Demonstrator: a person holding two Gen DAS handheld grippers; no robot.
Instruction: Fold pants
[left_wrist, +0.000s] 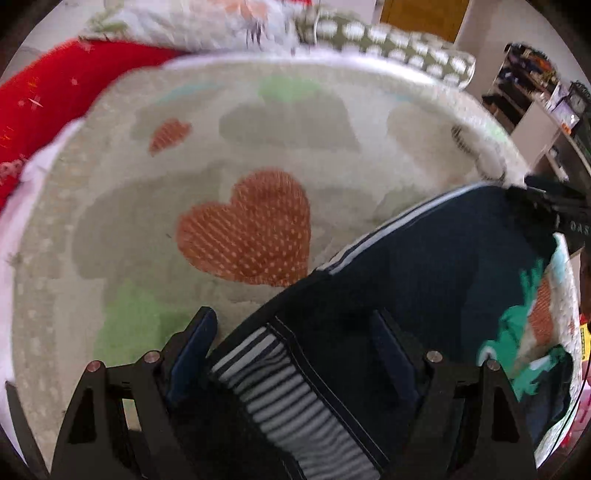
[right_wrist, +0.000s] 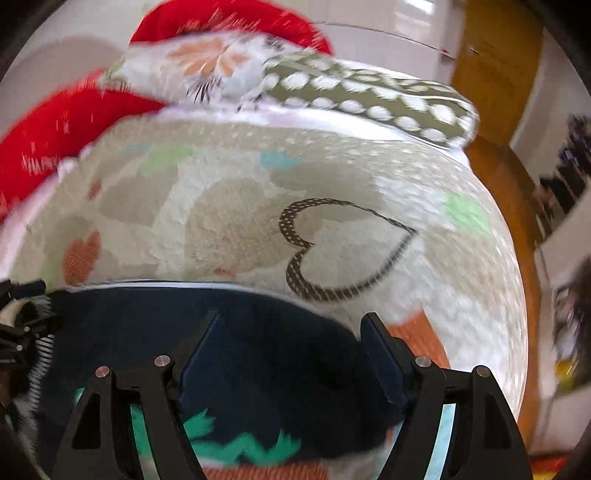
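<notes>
The pants (left_wrist: 424, 273) are dark navy with a black-and-white striped waistband (left_wrist: 280, 391), white side stripes and a green print. They lie on a cream blanket with hearts (left_wrist: 243, 229). My left gripper (left_wrist: 295, 325) is open, its fingers apart on either side of the waistband end. My right gripper (right_wrist: 291, 328) is open, its fingers spread over the other end of the pants (right_wrist: 258, 339) by the green print (right_wrist: 243, 446). The left gripper shows at the left edge of the right wrist view (right_wrist: 22, 325); the right gripper shows at the right edge of the left wrist view (left_wrist: 554, 206).
A red blanket (left_wrist: 55, 99), a floral pillow (right_wrist: 207, 66) and a green dotted pillow (right_wrist: 369, 99) lie at the bed's far side. A wooden door (right_wrist: 491, 66) and shelves (left_wrist: 535, 92) stand to the right, beyond the bed edge.
</notes>
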